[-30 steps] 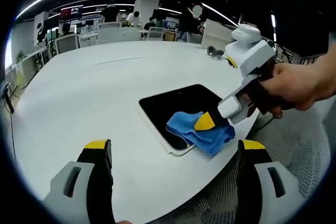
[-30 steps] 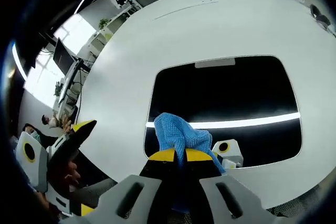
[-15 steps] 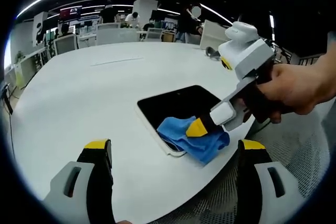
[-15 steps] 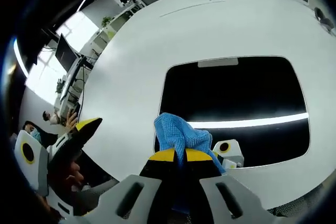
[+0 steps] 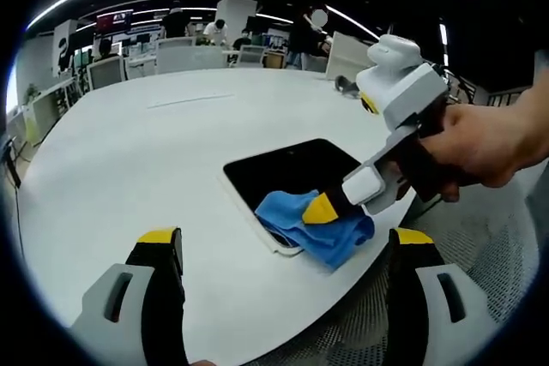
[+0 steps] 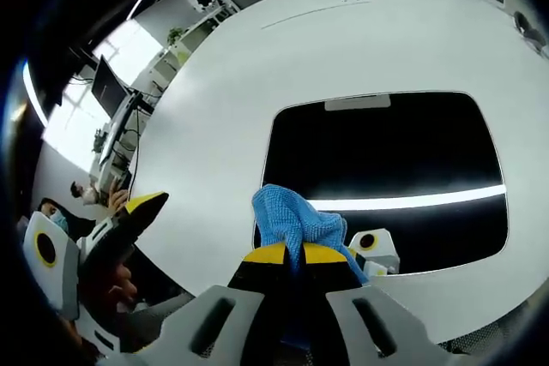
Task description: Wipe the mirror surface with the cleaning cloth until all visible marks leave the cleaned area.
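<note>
A dark rectangular mirror (image 5: 287,169) (image 6: 386,169) with a white rim lies flat on the round white table (image 5: 129,152), near its edge. The blue cleaning cloth (image 5: 313,222) (image 6: 292,222) rests on the mirror's near corner and overhangs its rim. My right gripper (image 6: 287,253) (image 5: 322,209), held by a hand (image 5: 485,139), is shut on the cloth and presses it to the glass. In the left gripper view my left gripper (image 5: 283,242) hangs open over the table edge, short of the mirror, with nothing between its fingers. Its yellow-tipped jaw also shows low on the left in the right gripper view.
The table (image 6: 223,83) stretches wide and bare beyond the mirror. A small dark object (image 5: 347,85) lies at its far right. Office desks, chairs and people stand in the background. A mesh chair (image 5: 480,246) is below the table edge on the right.
Over the second, the right gripper slid the cloth along the mirror toward its near corner, so the cloth now overhangs the rim. In the last half second almost nothing moved.
</note>
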A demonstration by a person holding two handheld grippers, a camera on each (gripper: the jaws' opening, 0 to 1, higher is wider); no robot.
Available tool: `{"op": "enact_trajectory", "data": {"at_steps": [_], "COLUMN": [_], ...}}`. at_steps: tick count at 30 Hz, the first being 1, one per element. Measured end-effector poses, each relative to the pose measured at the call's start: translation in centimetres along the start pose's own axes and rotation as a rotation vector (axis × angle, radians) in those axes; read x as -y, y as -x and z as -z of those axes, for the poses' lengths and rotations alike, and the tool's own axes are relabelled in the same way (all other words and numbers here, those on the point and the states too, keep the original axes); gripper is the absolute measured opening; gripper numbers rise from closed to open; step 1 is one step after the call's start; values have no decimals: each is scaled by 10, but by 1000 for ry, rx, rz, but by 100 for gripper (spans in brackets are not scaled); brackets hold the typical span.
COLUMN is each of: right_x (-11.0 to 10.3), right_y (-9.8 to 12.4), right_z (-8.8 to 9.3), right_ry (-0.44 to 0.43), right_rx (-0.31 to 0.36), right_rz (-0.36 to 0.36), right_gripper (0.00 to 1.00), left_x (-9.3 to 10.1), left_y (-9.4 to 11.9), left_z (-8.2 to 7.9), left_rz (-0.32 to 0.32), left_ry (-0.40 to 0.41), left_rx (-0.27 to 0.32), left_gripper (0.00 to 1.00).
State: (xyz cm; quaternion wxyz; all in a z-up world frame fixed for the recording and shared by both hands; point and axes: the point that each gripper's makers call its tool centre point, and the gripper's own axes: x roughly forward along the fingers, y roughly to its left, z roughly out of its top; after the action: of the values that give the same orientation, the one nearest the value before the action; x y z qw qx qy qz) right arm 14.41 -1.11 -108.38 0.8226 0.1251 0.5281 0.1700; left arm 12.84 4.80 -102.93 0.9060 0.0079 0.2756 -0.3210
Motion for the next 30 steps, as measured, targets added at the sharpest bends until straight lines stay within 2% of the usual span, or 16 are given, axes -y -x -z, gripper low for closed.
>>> {"op": "enact_trajectory", "data": {"at_steps": [16, 30], "right_x": [-3, -4], "right_y": [-1, -7], "right_z": [0, -12], "right_ry": [1, 8], "right_rx": [-12, -7], "right_rz": [-13, -16], "right_gripper": [0, 0], "left_x": [-1, -1], "left_y": [1, 0], "left_z": [-1, -1], "left_rz": [-8, -2], "left_ry": [4, 4], "left_rx": [3, 0], "left_gripper": [99, 99]}}
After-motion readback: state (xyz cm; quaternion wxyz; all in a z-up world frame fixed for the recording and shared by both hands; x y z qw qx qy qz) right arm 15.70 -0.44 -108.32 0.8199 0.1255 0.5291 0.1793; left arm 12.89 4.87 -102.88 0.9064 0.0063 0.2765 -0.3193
